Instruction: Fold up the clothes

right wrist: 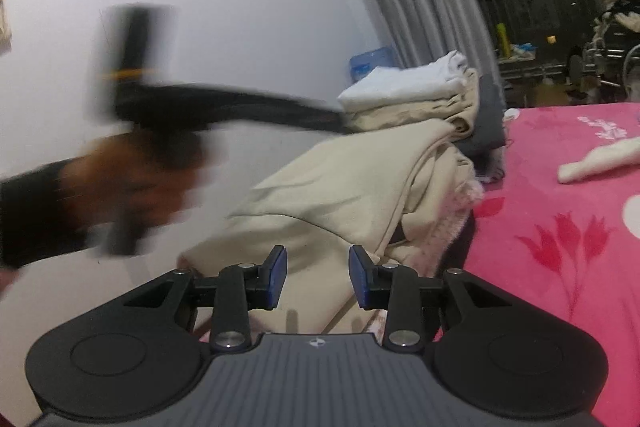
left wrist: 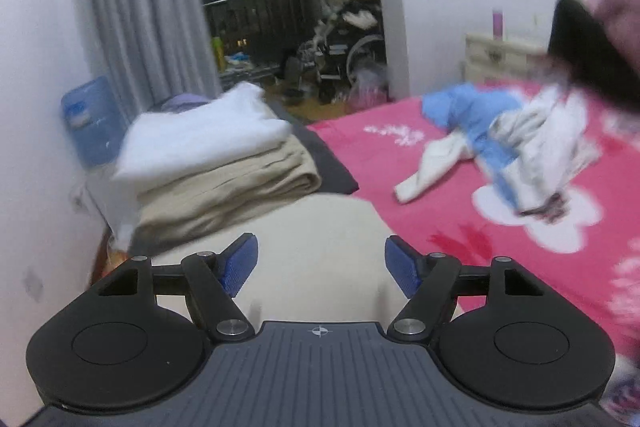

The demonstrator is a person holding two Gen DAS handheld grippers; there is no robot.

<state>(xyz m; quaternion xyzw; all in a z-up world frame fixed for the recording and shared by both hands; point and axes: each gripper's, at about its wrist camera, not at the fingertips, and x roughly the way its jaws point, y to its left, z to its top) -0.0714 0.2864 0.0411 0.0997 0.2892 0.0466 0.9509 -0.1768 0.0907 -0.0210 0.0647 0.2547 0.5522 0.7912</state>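
Observation:
My left gripper is open with nothing between its blue pads. It hovers over a cream garment at the bed's near corner. Behind that sits a folded stack, a white piece on a beige one. A loose heap of blue and white clothes lies on the pink blanket. My right gripper is open too, empty, just above the same cream garment. In the right wrist view the left gripper shows as a blur, held by a hand.
A blue water jug stands by the wall beside grey curtains. A cream nightstand with a pink bottle is past the bed. A cluttered dark balcony lies beyond. A white rolled piece rests on the blanket.

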